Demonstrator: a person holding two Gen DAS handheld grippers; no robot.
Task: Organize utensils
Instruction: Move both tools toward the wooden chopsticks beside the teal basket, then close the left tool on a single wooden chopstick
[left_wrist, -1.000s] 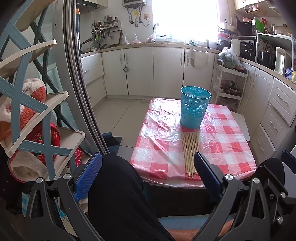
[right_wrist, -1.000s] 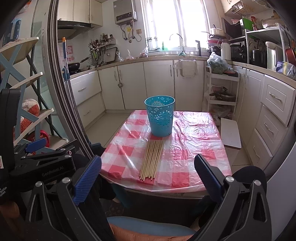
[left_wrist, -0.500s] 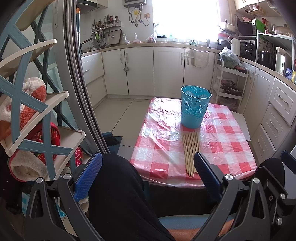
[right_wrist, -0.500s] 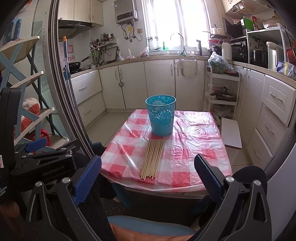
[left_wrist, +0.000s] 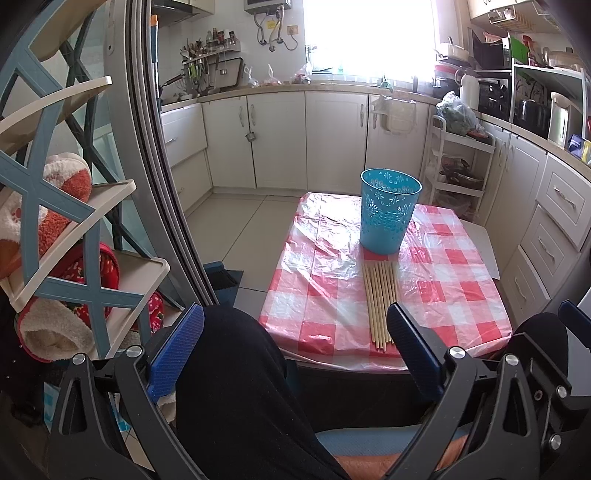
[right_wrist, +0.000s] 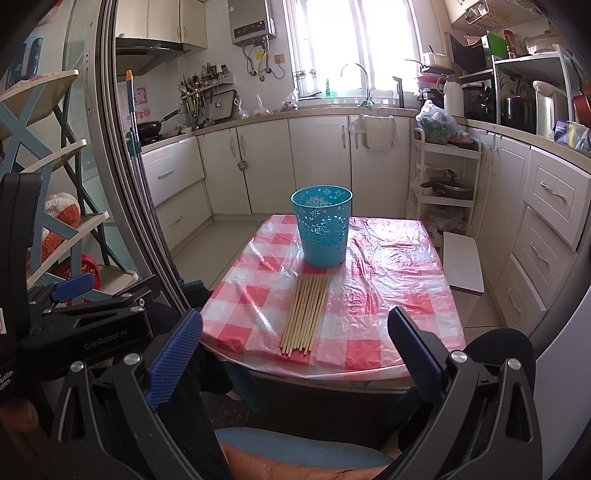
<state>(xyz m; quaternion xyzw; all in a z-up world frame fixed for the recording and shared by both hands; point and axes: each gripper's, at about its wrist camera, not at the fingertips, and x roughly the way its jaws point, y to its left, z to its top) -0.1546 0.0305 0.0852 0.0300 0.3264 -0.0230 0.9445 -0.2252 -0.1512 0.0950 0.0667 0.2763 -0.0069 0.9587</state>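
Observation:
Several wooden chopsticks lie side by side on the red-and-white checked table, just in front of an upright blue perforated basket. They also show in the right wrist view, the chopsticks before the basket. My left gripper is open and empty, held low before the table's near edge above a dark-clothed knee. My right gripper is open and empty, short of the table's near edge.
A shoe rack with slippers and a grey door frame stand at left. White cabinets line the right and back. A white trolley stands behind the table. The left gripper's body shows at left in the right wrist view.
Almost nothing differs; the right wrist view has edged slightly nearer the table. Both grippers stay open and empty.

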